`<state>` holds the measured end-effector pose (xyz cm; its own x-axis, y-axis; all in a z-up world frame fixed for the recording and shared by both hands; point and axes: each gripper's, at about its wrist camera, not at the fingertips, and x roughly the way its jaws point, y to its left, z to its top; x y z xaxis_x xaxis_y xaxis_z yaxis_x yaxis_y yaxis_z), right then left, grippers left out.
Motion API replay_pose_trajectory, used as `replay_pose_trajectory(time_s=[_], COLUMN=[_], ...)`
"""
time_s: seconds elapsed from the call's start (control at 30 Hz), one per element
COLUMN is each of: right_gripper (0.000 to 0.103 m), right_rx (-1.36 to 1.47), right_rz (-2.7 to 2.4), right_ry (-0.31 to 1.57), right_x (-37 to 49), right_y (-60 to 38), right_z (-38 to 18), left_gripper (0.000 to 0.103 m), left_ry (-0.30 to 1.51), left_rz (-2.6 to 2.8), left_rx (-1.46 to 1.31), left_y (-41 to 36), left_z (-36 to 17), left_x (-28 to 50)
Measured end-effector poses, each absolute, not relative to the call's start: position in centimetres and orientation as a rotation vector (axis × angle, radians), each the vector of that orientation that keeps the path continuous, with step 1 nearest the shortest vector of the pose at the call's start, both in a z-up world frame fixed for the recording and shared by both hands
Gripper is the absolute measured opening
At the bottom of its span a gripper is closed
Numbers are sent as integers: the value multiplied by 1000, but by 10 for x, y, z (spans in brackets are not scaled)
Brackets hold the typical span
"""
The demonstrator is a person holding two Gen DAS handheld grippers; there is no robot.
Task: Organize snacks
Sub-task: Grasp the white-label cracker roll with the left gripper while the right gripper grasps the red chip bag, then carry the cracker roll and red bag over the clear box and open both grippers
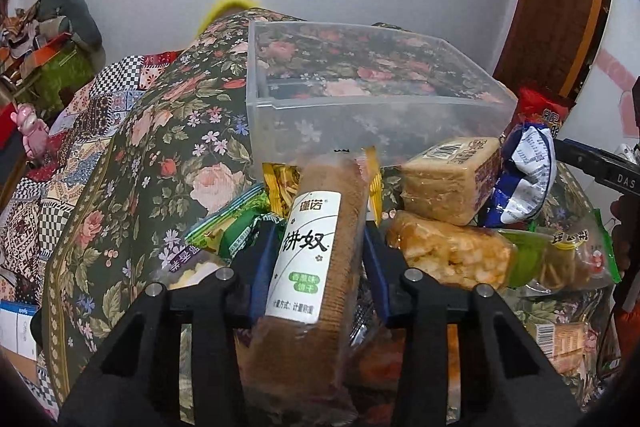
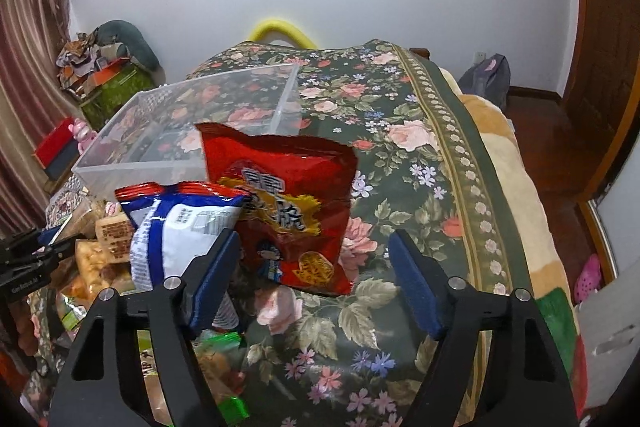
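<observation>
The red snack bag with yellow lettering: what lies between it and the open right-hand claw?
In the right wrist view, only bare floral bedspread lies between the red snack bag and the right gripper, whose jaws stand wide apart.

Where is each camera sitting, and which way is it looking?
Left wrist: on the left gripper, looking forward over its fingers, shut on the biscuit roll, toward the clear bin.
Right wrist: on the right gripper, fingers open, facing the red snack bag.
Both show: the bin, blue-white bag, floral cloth.
</observation>
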<state>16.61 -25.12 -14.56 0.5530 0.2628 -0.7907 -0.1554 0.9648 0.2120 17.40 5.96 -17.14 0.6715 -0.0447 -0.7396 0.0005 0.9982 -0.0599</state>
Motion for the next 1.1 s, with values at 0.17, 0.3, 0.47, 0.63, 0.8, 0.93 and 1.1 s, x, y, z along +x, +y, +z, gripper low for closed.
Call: replay_pose_trajectory(time_s=[0.17,0.3,0.47,0.63,0.8,0.93,1.1], right_gripper=[73,73,61,42,24,17,11], right_rx=[122,114,116,108,118,92,56], right_rz=[249,282,339,379,389,370,348], right_ry=[970,961,932,934,928,910,878], right_x=[172,181,188,188,186,181,175], right_y=[-255,-251,-248,-244,-244,-242,-243], right_z=[-150,-148,-146,-146,-143,-137,-125], left_gripper=[38,37,36,36,36,36,36], left_ry=[814,812,809,802,780,761,733], left_rz=[-21,-25,-35,-34,-36,-40,-39], left_rx=[-32,-36,-52,-55,-45,-44,-41], left_y=[57,58,60,59,55,52,52], left_z=[-173,-173,-170,-167,-158,-149,-135], left_x=[174,174,172,169,161,154,146])
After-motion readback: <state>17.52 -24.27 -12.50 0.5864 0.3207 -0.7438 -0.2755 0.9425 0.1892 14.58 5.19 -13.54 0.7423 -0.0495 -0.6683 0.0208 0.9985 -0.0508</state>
